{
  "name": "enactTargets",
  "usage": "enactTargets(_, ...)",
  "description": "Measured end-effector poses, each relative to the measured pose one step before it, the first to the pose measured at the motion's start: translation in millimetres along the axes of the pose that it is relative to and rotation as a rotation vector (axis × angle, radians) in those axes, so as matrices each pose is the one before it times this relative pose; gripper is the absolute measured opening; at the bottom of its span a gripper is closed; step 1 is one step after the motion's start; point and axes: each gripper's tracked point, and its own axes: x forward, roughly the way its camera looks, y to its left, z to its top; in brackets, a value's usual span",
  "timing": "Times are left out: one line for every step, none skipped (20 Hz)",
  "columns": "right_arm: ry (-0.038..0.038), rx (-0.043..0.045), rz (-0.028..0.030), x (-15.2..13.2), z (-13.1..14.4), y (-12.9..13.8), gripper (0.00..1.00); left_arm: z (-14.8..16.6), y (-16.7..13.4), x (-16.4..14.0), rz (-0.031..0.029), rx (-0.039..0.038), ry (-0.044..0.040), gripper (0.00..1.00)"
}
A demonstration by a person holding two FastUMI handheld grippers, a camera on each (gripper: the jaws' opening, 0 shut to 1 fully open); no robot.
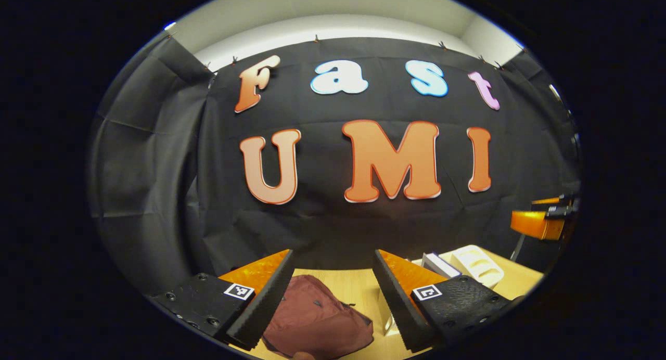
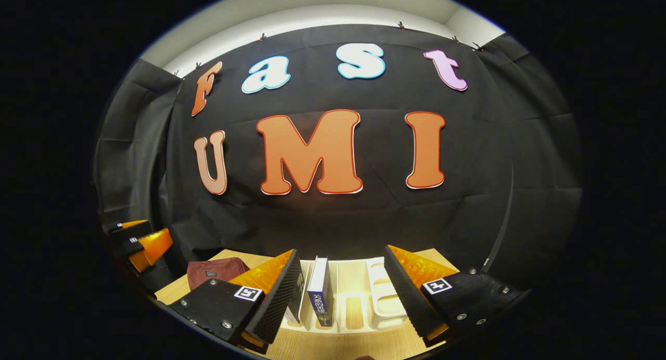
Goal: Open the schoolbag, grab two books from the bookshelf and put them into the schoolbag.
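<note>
A dark red schoolbag [image 1: 315,318] lies flat on the wooden table, below and between the fingers of my open left gripper [image 1: 332,303], which hovers above it. The schoolbag [image 2: 214,270] also appears at the left in the right gripper view. A white bookshelf [image 2: 359,297] stands on the table with a blue-spined book [image 2: 319,291] upright in it and another book [image 2: 296,297] partly behind a finger. My right gripper [image 2: 341,297] is open, raised in front of the shelf, holding nothing. In the left gripper view the bookshelf [image 1: 476,265] and a book [image 1: 439,265] sit to the right.
The light wooden table [image 1: 354,287] runs up to the black cloth wall. The other gripper [image 1: 543,219] shows at the far right of the left gripper view, and at the far left of the right gripper view the other gripper [image 2: 138,243] hangs above the table.
</note>
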Motion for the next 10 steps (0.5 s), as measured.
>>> enactTargets(0.00312,-0.00588,-0.00134,-1.63,-1.19,-0.3,0.96,-13.61,-1.05,0.31,0.00051,0.03629,0.02284,0.95)
enactTargets(0.00356,-0.00643,-0.00326,-0.98,-2.34,-0.68,0.96,-16.07,-1.92,-0.55,0.00373,0.03818,0.02467,0.95)
enactTargets(0.00523,-0.00535,-0.00429,-0.31,-1.88,-1.42,0.96,-16.55,-4.52,-0.05,-0.00258,0.03676,0.02515,0.95)
enactTargets(0.00761,-0.00323,-0.0046,0.39,-3.3,-1.49,0.96,-18.04,-6.11,-0.1,-0.0103,0.03688,0.03089,0.96)
enactTargets(0.00937,-0.00287,-0.00636,-1.14,-3.2,-2.95,0.96,-17.07,-8.17,-0.53,-0.02266,0.02944,0.03435,0.96)
enactTargets(0.00789,-0.00308,-0.00964,-2.82,-3.42,-3.51,0.96,-17.53,-8.06,-1.58,-0.02005,0.01952,0.03242,0.96)
enactTargets(0.00462,-0.00348,-0.01126,-1.18,-2.07,-4.52,0.96,-16.64,-7.75,-1.51,-0.01745,0.0147,0.03142,0.96)
enactTargets(0.00471,-0.00294,-0.01095,-0.56,-3.77,-3.52,0.96,-14.96,-6.04,-0.84,-0.0114,0.01468,0.02901,0.96)
enactTargets(0.01057,-0.00243,-0.00925,-0.23,-3.36,-3.76,0.96,-16.46,-6.87,0.03,-0.01194,0.01925,0.02989,0.96)
enactTargets(0.01361,-0.00167,-0.00726,0.23,-5.19,-1.83,0.96,-14.24,-4.96,0.34,-0.00417,0.02443,0.02922,0.96)
